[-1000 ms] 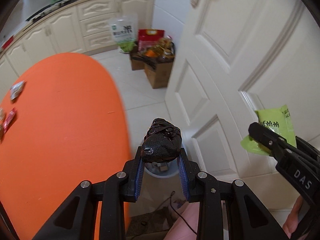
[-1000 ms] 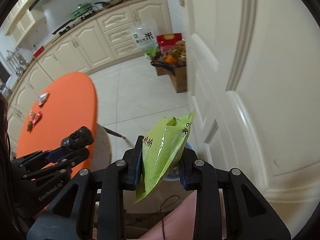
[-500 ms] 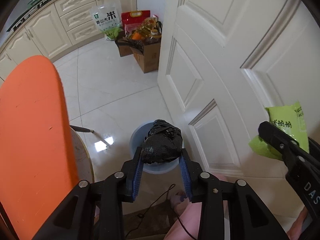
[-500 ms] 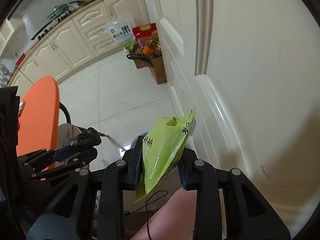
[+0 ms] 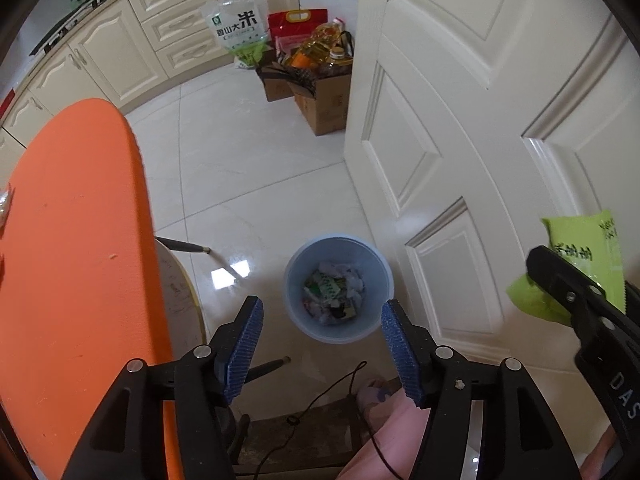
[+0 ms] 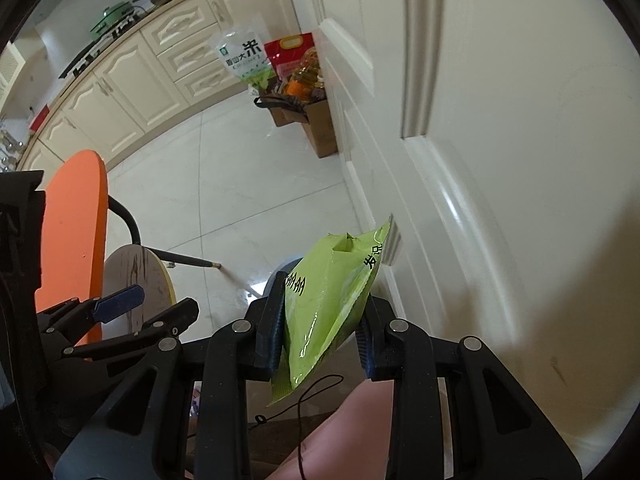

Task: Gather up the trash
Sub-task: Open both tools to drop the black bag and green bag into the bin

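L gripper [image 5: 322, 346] is hanging w/ jaws spread wide, nothing btwn the blue pads [image 5: 244, 346]. The black wad it was clamping 0.5 s ago is gone from the jaws; judging it's dropped into the bin [image 5: 339, 322] directly below, though I can't pick it out among the paper scraps in there. So L's piece is done, imo.

R gripper [image 6: 322, 322] is clenching the green snack bag [image 6: 332, 304], same grasp as 1 s ago, bag sticking up and out past the fingertips. In L view it's sitting right of the bin and off to the door [image 5: 460, 160] side, not over the opening yet. Next is prob shifting R over the bin and letting go.

Left of the bin: stool [image 5: 182, 304], then orange table [image 5: 72, 260] w/ at least one wrapper [image 5: 4, 204] lying at its far-left edge, so more trash is waiting. Beyond the bin: cardboard box [image 5: 324, 100] of groceries, rice bag [image 5: 238, 34], cabinets [image 5: 132, 44].
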